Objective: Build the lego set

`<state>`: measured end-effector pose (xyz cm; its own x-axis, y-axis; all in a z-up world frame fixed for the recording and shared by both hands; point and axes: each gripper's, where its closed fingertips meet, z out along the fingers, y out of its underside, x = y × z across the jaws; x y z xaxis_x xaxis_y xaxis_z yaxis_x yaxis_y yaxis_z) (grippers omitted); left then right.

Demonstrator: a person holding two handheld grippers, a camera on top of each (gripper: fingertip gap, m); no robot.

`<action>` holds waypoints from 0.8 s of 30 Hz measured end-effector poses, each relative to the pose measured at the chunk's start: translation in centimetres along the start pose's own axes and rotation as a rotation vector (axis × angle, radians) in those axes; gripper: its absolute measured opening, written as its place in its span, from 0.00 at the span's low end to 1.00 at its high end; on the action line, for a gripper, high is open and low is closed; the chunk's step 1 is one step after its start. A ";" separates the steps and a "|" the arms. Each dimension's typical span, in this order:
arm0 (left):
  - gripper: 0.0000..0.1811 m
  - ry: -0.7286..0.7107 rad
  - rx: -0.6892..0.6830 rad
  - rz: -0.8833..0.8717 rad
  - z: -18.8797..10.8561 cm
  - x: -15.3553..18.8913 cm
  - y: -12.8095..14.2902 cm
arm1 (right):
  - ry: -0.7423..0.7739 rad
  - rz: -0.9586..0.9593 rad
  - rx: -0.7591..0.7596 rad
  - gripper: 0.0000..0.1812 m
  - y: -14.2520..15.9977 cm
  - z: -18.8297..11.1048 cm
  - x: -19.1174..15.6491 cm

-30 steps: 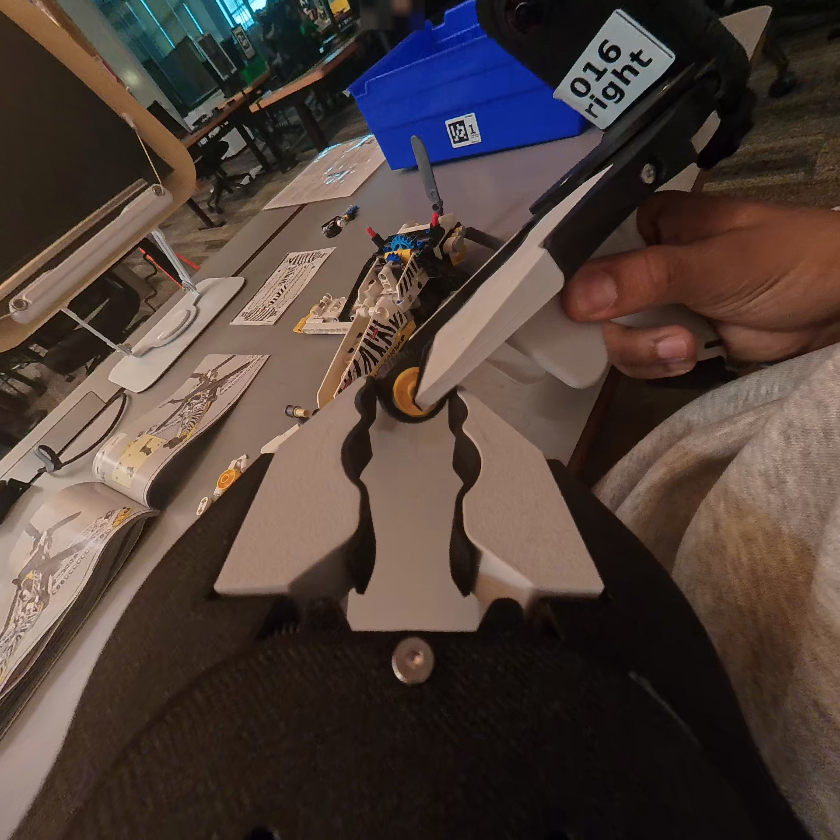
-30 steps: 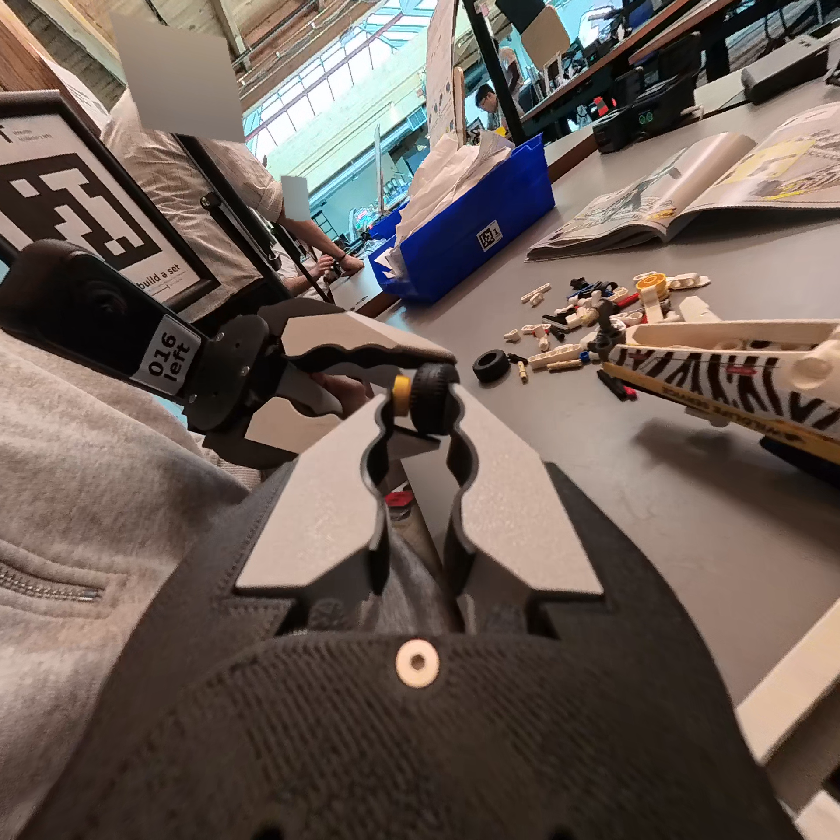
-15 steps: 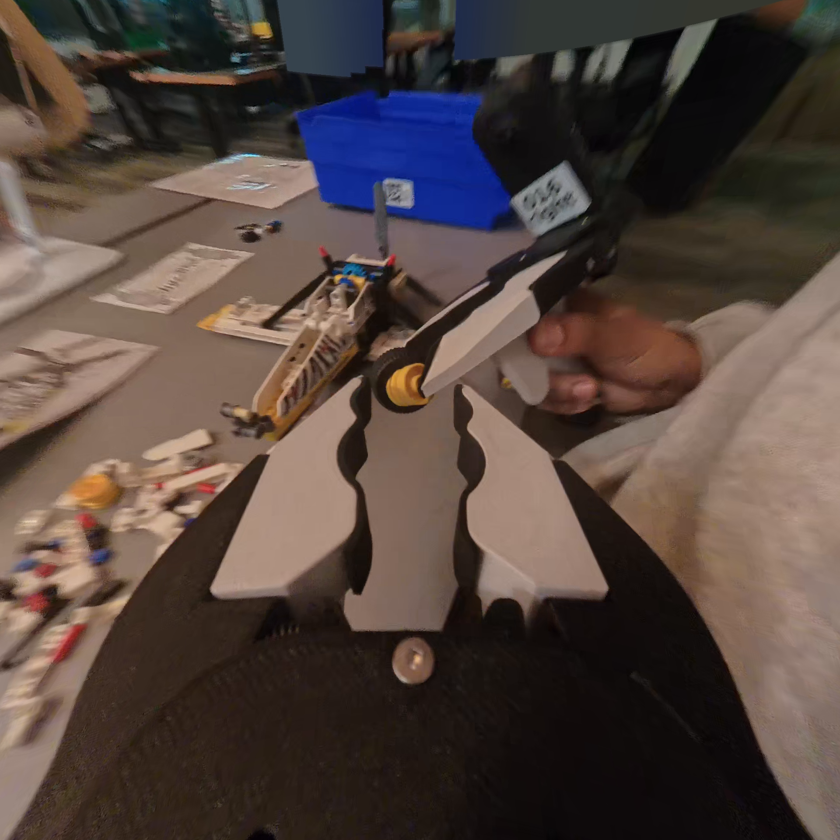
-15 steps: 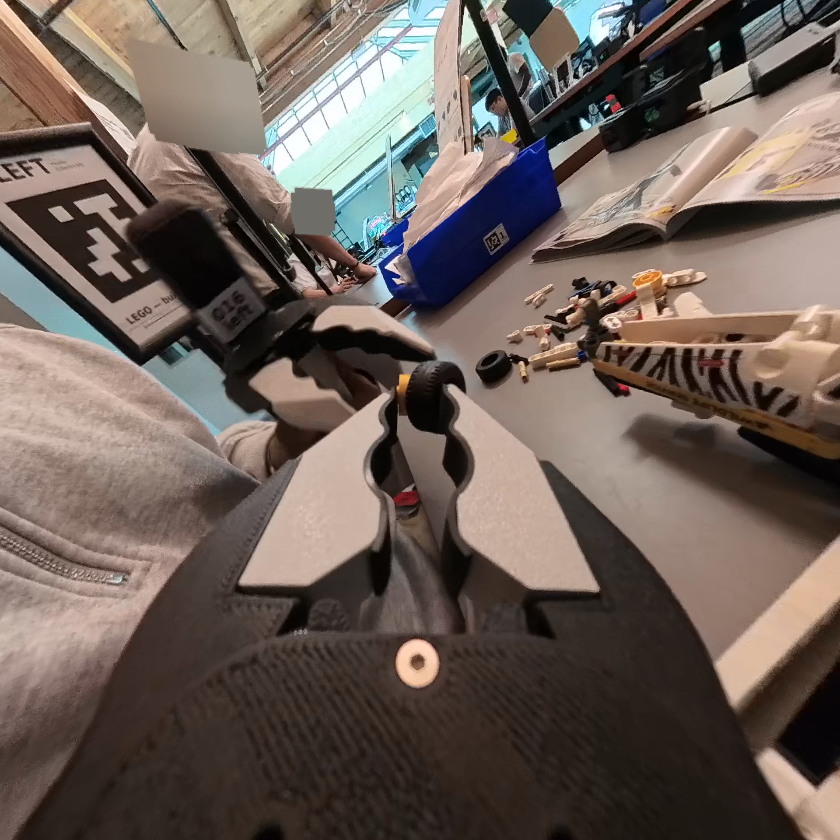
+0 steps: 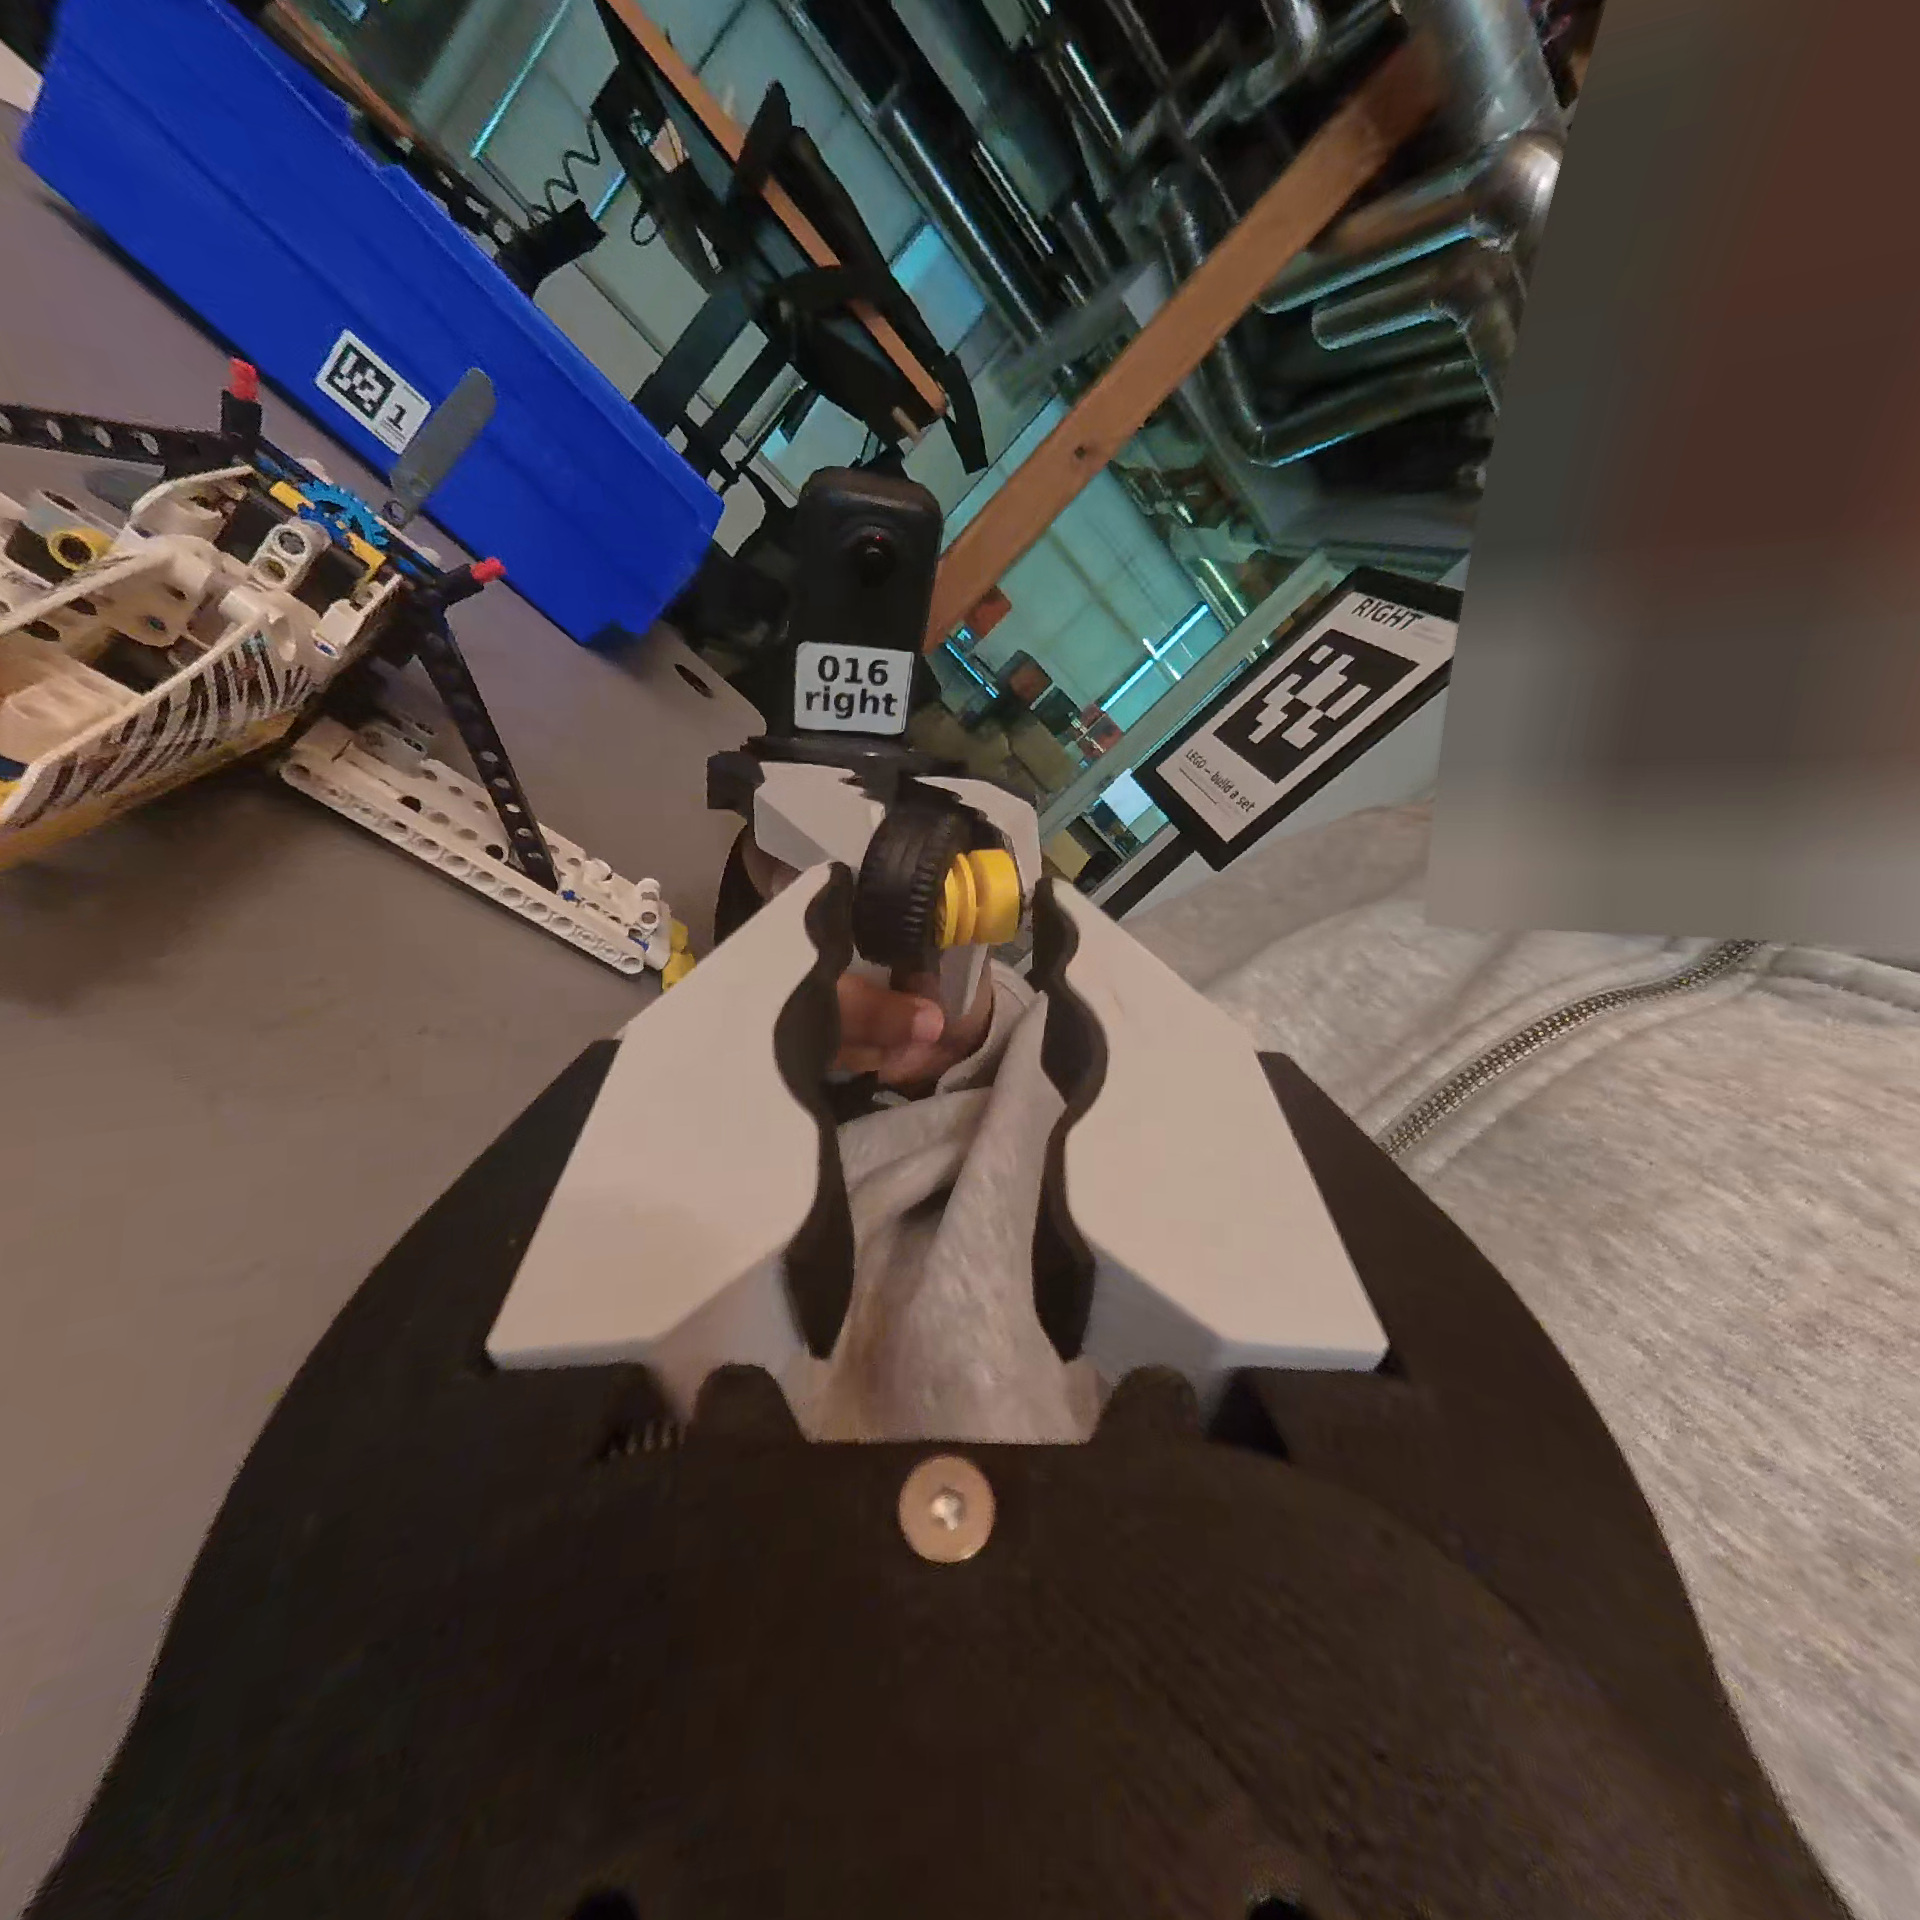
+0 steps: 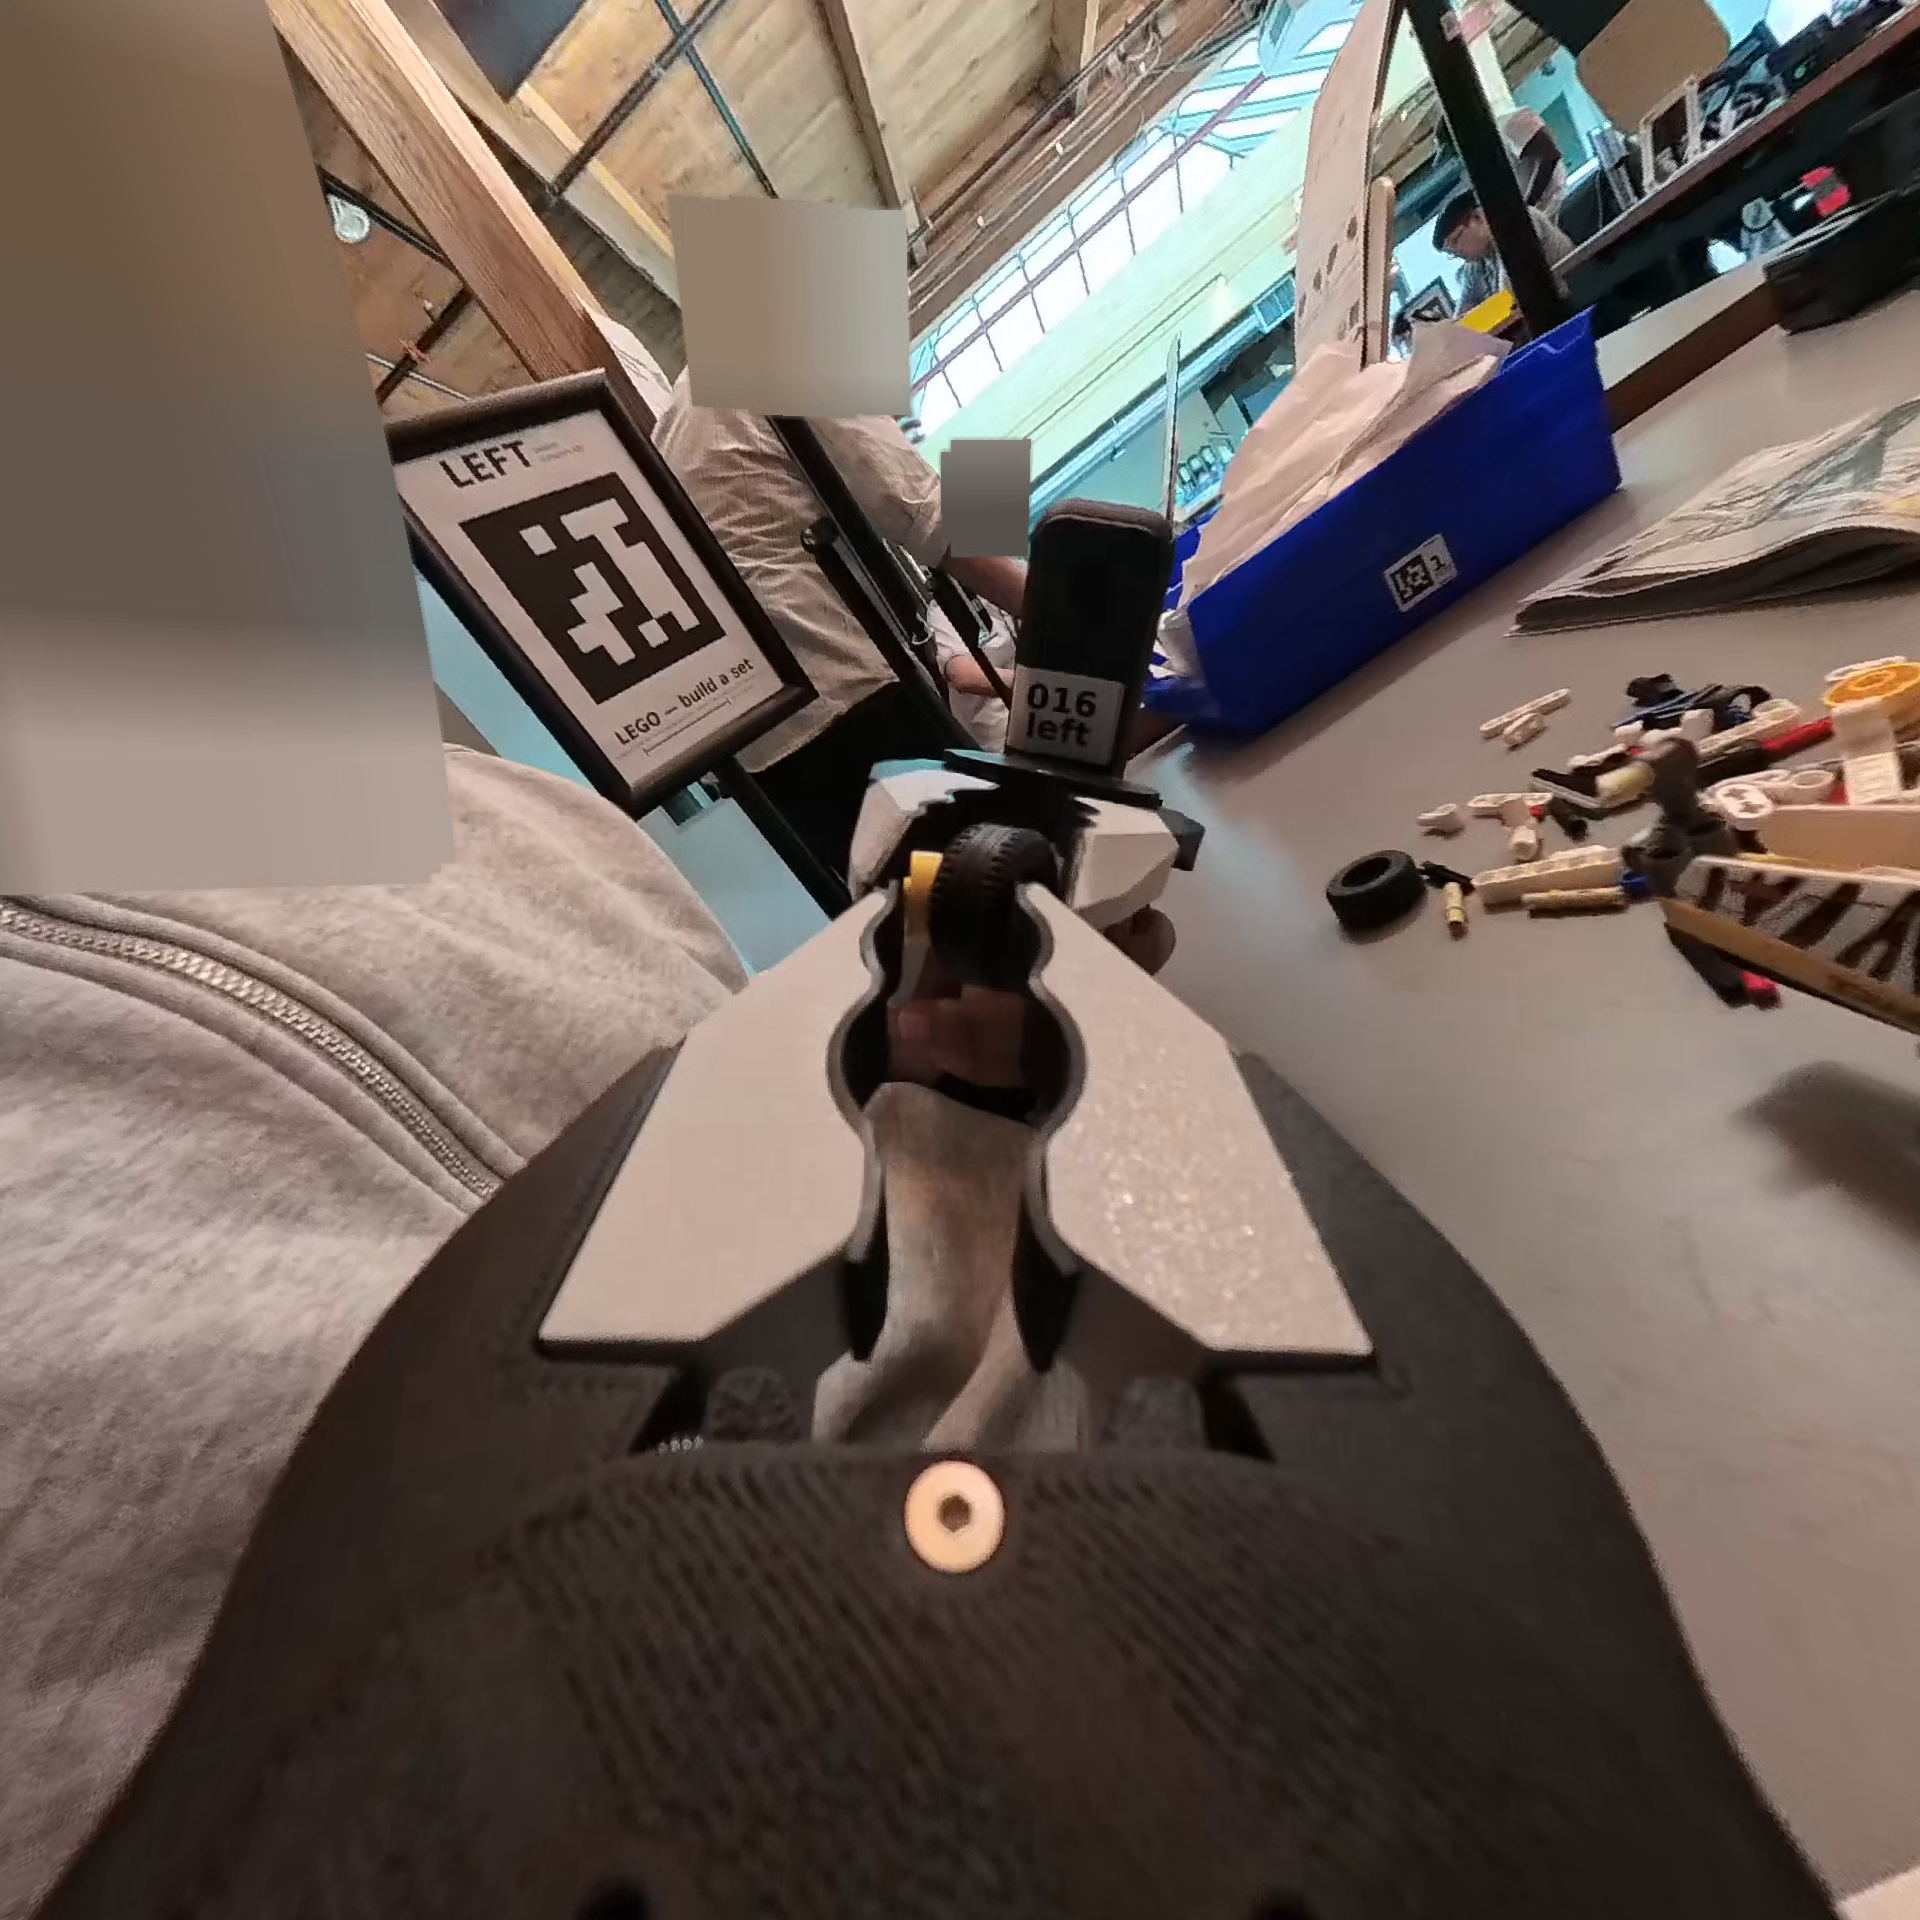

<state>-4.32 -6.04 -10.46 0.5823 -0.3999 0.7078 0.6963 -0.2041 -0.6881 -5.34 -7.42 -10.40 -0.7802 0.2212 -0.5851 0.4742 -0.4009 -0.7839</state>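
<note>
Clearly the build is well under way but not finished. On the grey table (image 5: 260,1091) lies the partly built model (image 5: 197,644), a white and yellow body with zebra-striped panels, a blue gear and black beams, with a white holed beam beside it. In the right wrist view a scatter of loose parts (image 6: 1662,769) and a spare black tyre (image 6: 1374,889) lie near the model's striped nose, so plenty is left to fit. A blue bin (image 5: 343,301) and an open instruction booklet (image 6: 1745,530) sit farther back.

The step in hand looks like making up a wheel in mid-air, off the table and close to the person's grey sweatshirt. The two claws meet nose to nose. The right claw (image 6: 966,894) is closed down on the black tyre (image 6: 987,868) at its tips. The left claw (image 5: 940,899) stands partly open around the yellow hub (image 5: 982,894) — whether its fingers actually press the hub I cannot tell. The hub sticks out of one side of the tyre, apparently not fully seated.

Likely still to come: seating the hub, then fitting the wheel to the model.
</note>
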 end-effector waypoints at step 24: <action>0.14 0.068 0.035 -0.008 0.1 1.3 0.1 | -0.065 -0.001 0.045 0.11 -0.6 -0.9 -1.5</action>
<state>-3.44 -6.49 -9.56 0.5479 -0.4583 0.6999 0.7157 -0.1764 -0.6758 -4.11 -6.74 -9.21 -0.8062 0.1644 -0.5684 0.4555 -0.4407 -0.7735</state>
